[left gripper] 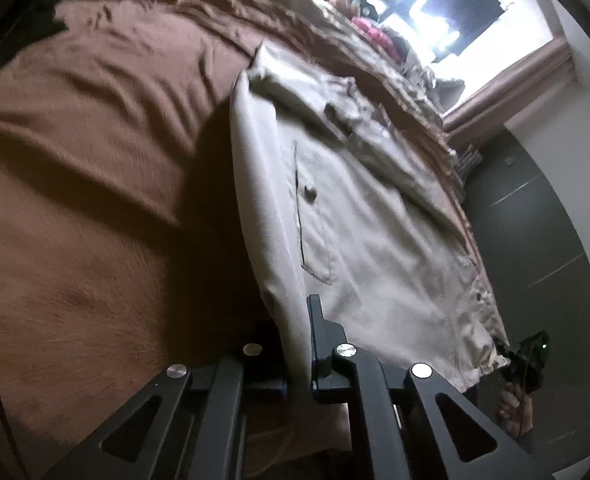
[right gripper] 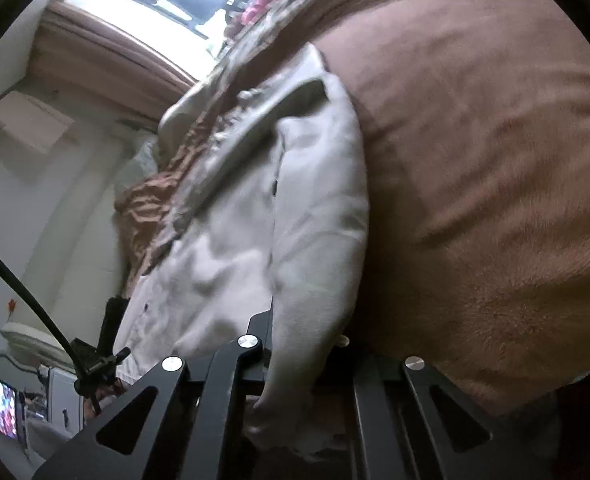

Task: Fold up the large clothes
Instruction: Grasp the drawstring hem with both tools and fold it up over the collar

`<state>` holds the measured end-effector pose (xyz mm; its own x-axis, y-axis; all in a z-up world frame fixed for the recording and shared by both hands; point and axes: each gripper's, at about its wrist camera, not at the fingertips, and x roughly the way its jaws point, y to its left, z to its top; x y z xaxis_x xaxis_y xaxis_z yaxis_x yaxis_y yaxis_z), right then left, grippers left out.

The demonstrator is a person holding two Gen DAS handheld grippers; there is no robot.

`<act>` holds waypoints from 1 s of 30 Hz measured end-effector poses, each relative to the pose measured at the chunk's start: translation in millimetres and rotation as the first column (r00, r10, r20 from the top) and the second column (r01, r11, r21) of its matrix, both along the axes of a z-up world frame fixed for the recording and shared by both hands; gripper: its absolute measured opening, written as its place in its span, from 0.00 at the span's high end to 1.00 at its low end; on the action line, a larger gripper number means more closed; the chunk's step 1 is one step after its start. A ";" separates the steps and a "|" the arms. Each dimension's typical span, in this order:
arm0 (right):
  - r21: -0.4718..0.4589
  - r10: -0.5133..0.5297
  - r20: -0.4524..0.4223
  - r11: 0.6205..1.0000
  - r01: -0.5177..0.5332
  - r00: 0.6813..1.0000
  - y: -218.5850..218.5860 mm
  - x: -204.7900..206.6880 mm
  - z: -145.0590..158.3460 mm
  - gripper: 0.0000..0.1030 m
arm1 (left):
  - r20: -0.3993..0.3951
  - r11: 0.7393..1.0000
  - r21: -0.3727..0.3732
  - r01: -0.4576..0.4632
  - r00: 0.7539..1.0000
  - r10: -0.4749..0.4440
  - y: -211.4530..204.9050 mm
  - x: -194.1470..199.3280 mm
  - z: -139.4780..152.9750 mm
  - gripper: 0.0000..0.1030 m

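Observation:
A large pale beige jacket (left gripper: 359, 216) with a buttoned chest pocket lies partly lifted over a brown bedspread (left gripper: 95, 152). My left gripper (left gripper: 295, 344) is shut on the jacket's folded edge near the hem, and cloth hangs between its black fingers (left gripper: 323, 332). In the left wrist view the right gripper (left gripper: 529, 354) shows at the far hem corner. In the right wrist view my right gripper (right gripper: 299, 344) is shut on the jacket (right gripper: 279, 216), whose cloth drapes over the fingers. The left gripper (right gripper: 109, 344) shows at the other corner.
The brown bedspread (right gripper: 475, 160) fills the right of the right wrist view. A pile of clothes (left gripper: 375, 32) lies at the bed's far end under a bright window (left gripper: 435, 4). A dark wardrobe (left gripper: 535, 216) stands beside the bed. A lit screen (right gripper: 1, 408) is low left.

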<state>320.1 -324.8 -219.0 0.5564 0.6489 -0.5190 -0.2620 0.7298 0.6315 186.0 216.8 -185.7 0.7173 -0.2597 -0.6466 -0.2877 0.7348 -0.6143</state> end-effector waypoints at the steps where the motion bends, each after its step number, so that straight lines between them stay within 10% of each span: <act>1: 0.004 0.009 0.019 1.000 -0.009 1.000 2.4 -5.1 7.6 0.98 | 0.016 1.000 0.005 -0.005 1.000 0.005 0.9 -2.7 8.1 0.94; 14: 0.013 0.075 0.191 0.997 -0.079 0.979 -13.3 -101.4 59.3 0.98 | 0.187 0.998 0.057 -0.018 0.982 0.007 -7.7 -74.3 100.3 0.95; 30: 0.000 0.071 0.259 0.997 -0.074 0.963 -60.7 -218.4 61.5 0.98 | 0.284 0.994 0.103 -0.030 0.959 0.000 -52.4 -193.6 137.9 0.95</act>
<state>101.7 -385.5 -157.5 0.6221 0.6966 -0.3575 -0.4694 0.6973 0.5417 -7.6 164.4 -47.8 0.8782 -0.1892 -0.4392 -0.1245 0.7963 -0.5920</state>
